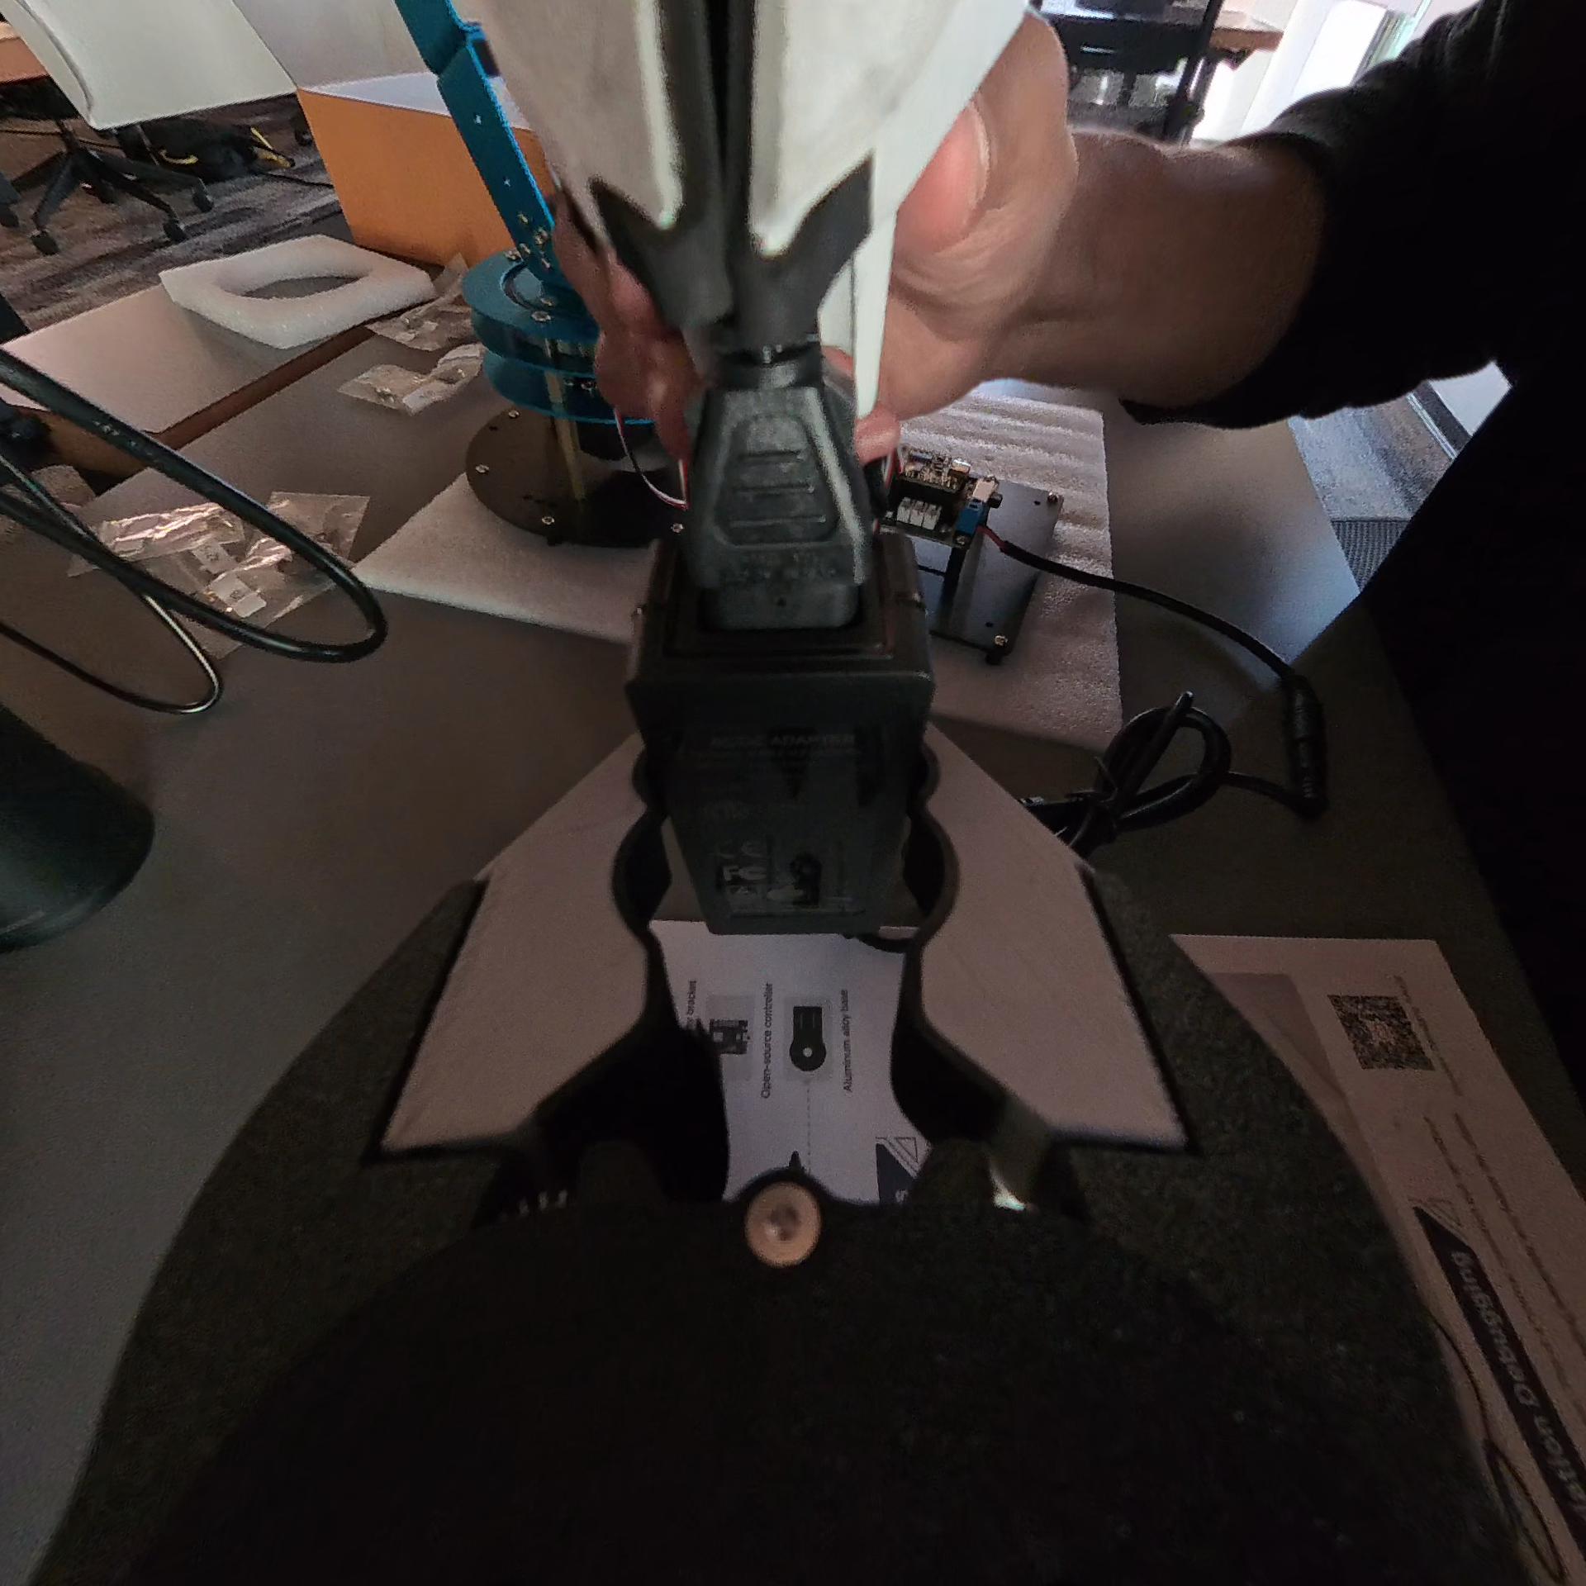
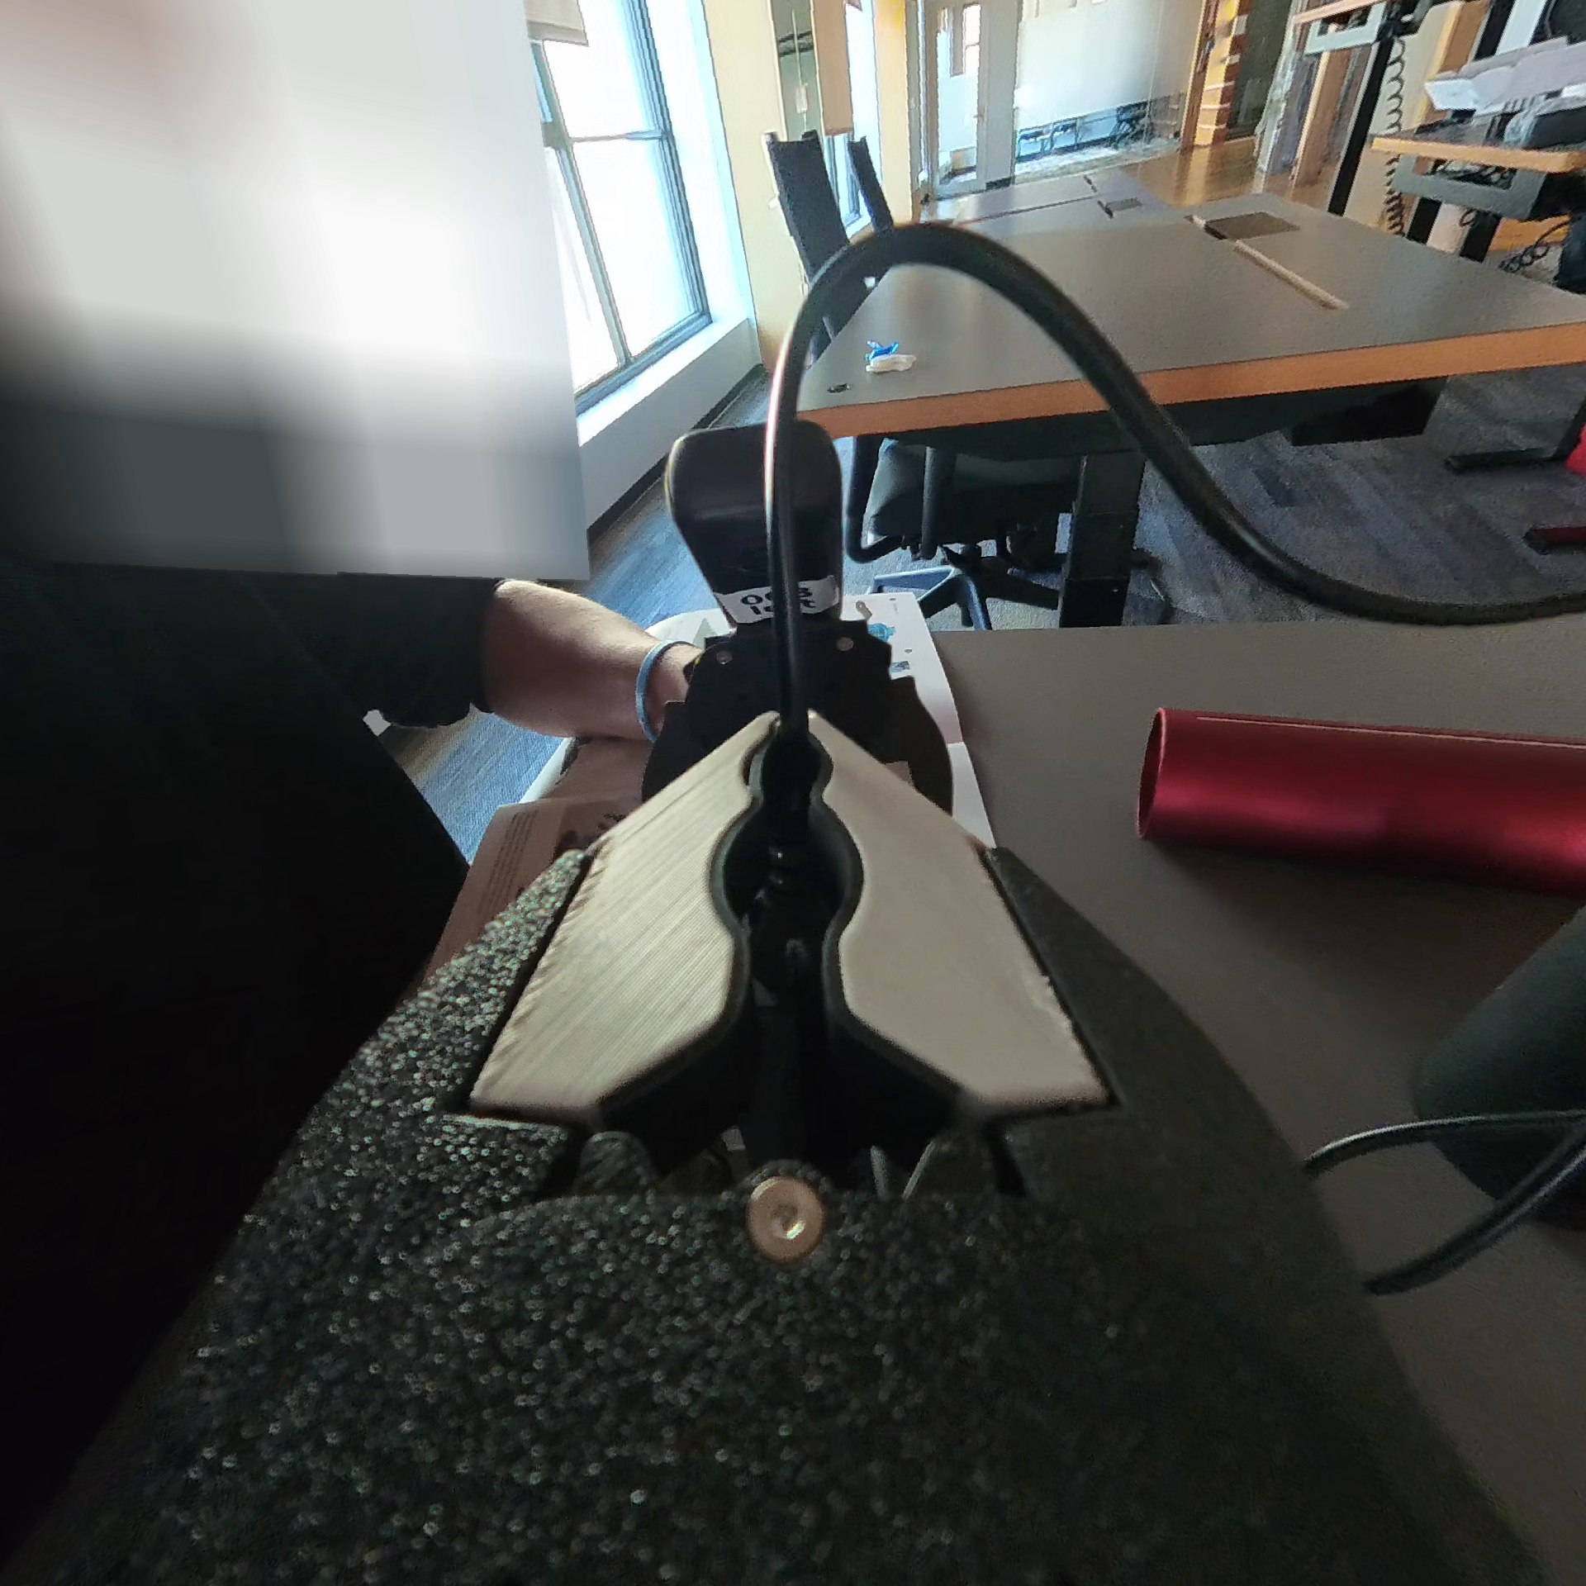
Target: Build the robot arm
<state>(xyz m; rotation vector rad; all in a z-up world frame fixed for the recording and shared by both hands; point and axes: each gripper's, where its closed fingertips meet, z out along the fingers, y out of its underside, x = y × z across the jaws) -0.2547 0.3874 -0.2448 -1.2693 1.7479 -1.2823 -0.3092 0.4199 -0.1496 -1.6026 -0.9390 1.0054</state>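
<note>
My left claw [image 1: 777, 824] grips a black power brick [image 1: 777, 729] by its sides, fingers pressed in on the lower half of its body, holding it up above the grey surface [image 1: 360, 824]. A black plug [image 1: 777, 515] sits in the socket at the brick's far end. My right claw [image 2: 783, 764] is closed narrow on the cord [image 2: 987, 249] just behind that plug — in the left view it comes in from above, its white fingers [image 1: 618, 111] pinching the cord at the plug's neck, with my right hand [image 1: 1013, 275] close behind them. From the claw tips the cord arches up and curves away to the right.

Room is tight ahead of the brick: a blue round stand [image 1: 532, 343] on a dark disc sits just beyond on the left, and a small circuit board [image 1: 940, 502] on a metal plate just beyond on the right, both resting on a white foam sheet [image 1: 1056, 532]. A loose bundle of thin cable [image 1: 1150, 781] lies near the right edge of the surface. Left of the brick there is open grey surface, bounded by a loop of black cable [image 1: 283, 566] and some small plastic bags [image 1: 214, 549]. Printed sheets [image 1: 1373, 1116] lie below and to the right. In the right view a red tube [image 2: 1373, 798] lies well off to the right.
</note>
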